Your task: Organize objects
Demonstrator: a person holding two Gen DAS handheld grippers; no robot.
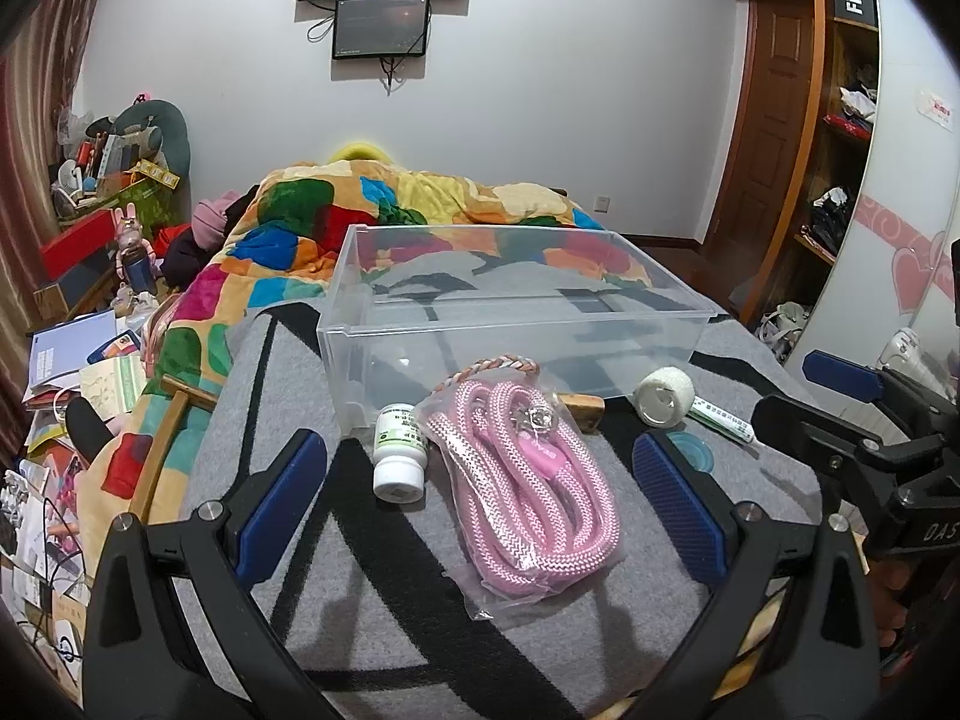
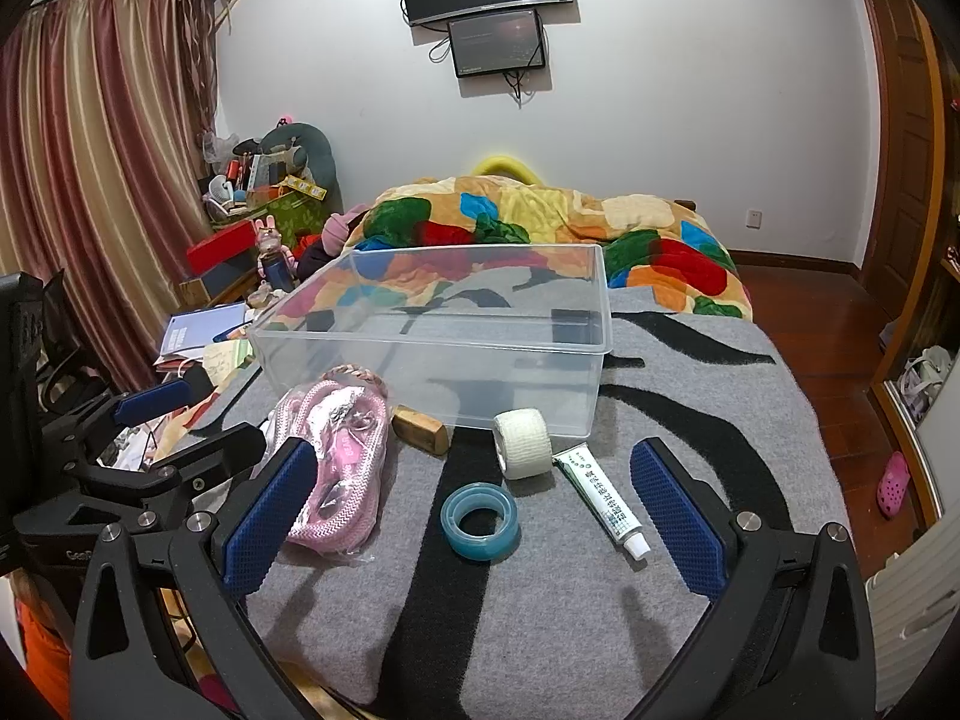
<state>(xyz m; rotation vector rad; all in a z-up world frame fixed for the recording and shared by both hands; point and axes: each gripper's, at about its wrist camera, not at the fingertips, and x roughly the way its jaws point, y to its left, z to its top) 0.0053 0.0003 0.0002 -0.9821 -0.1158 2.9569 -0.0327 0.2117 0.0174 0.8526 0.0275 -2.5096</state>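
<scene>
A clear plastic bin (image 1: 360, 324) (image 2: 432, 348) stands empty on the grey blanket. In front of it lie a bagged pink rope (image 1: 534, 492) (image 2: 342, 468), a white pill bottle (image 1: 399, 450), a wooden block (image 1: 585, 411) (image 2: 420, 426), a white bandage roll (image 1: 663, 396) (image 2: 522, 435), a blue tape ring (image 2: 480, 519) (image 1: 696, 450) and a white tube (image 2: 600, 495) (image 1: 723, 423). My left gripper (image 1: 480, 504) is open, hovering over the rope. My right gripper (image 2: 474, 516) is open above the tape ring.
A colourful quilt (image 1: 336, 210) (image 2: 540, 222) covers the bed behind the bin. Clutter and papers (image 1: 72, 372) lie on the floor at left. A wooden stick (image 1: 162, 450) leans by the bed's left edge. A wardrobe (image 1: 840, 180) stands right.
</scene>
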